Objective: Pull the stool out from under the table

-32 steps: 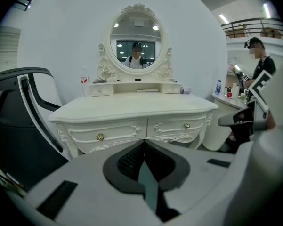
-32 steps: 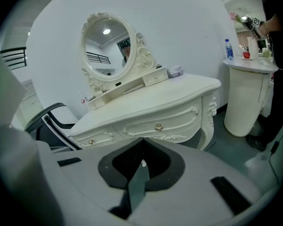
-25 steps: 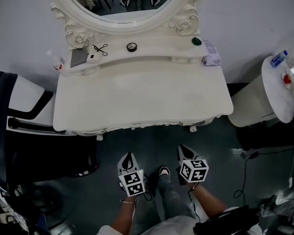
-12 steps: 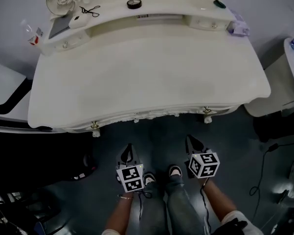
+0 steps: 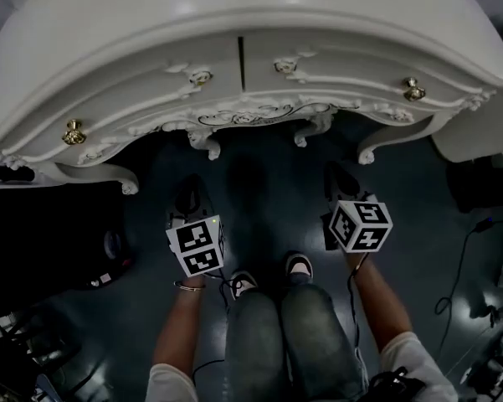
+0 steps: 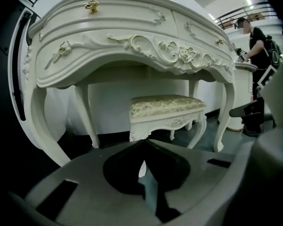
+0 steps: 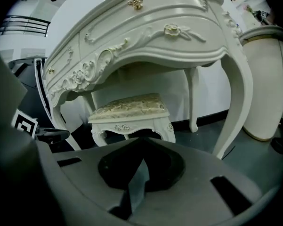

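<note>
Cream-white carved wooden table [image 5: 234, 32] with gilt knobs fills the top of the head view. Beneath it, between its curved legs, stands the small cream stool [image 6: 165, 108] with a pale brocade cushion, fully tucked under. The left hand-held gripper [image 6: 143, 144] and the right hand-held gripper [image 7: 142, 141] hang low before the table, both pointing at the stool and well apart from it. Each has its jaws pressed together on nothing.
</note>
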Motion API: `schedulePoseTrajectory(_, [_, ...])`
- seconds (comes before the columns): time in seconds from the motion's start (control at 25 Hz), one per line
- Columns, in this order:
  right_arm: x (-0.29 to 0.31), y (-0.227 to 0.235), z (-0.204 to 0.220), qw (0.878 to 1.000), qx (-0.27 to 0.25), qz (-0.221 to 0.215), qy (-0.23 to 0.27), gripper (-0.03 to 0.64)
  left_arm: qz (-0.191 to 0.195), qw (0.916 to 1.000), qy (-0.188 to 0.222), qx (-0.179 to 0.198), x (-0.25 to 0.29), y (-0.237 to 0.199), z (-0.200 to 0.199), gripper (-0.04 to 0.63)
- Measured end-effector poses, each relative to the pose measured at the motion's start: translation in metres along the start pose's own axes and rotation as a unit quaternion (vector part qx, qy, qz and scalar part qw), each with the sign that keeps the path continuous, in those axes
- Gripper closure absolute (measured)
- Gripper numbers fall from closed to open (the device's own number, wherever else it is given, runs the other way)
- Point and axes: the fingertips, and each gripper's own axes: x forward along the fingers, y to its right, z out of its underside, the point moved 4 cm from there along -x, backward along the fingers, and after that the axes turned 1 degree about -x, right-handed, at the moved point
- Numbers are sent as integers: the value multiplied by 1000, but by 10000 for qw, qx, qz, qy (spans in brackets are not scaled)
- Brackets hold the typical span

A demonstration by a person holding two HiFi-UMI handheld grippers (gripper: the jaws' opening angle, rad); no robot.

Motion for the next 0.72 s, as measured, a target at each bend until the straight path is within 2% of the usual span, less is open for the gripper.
schedulePoseTrajectory(0.12, [11, 10, 7, 9999, 65, 111, 66, 617, -110, 9998, 85, -125, 11, -3, 7, 600])
schedulePoseTrajectory(0.28, [23, 23, -3, 9995, 73, 236, 179, 608, -142, 9993, 267, -225, 16, -5, -3, 590])
schedulePoseTrajectory(0.36, [28, 30, -15, 9992, 118, 295, 250, 554, -145, 9991, 340, -206, 20, -7, -13, 510])
schedulePoseTrajectory(0.52, [45, 40, -41, 9985, 62, 353, 411, 528, -310, 9983, 448, -220, 35, -20, -34, 503])
schedulePoseTrajectory(0.64, [60, 48, -54, 9974, 231, 398, 546, 494, -333, 9965, 644, -409, 50, -29, -48, 467])
schedulePoseTrajectory(0.72, [71, 53, -59, 9959, 483, 420, 646, 477, -272, 9949, 782, -581, 61, -30, -54, 419])
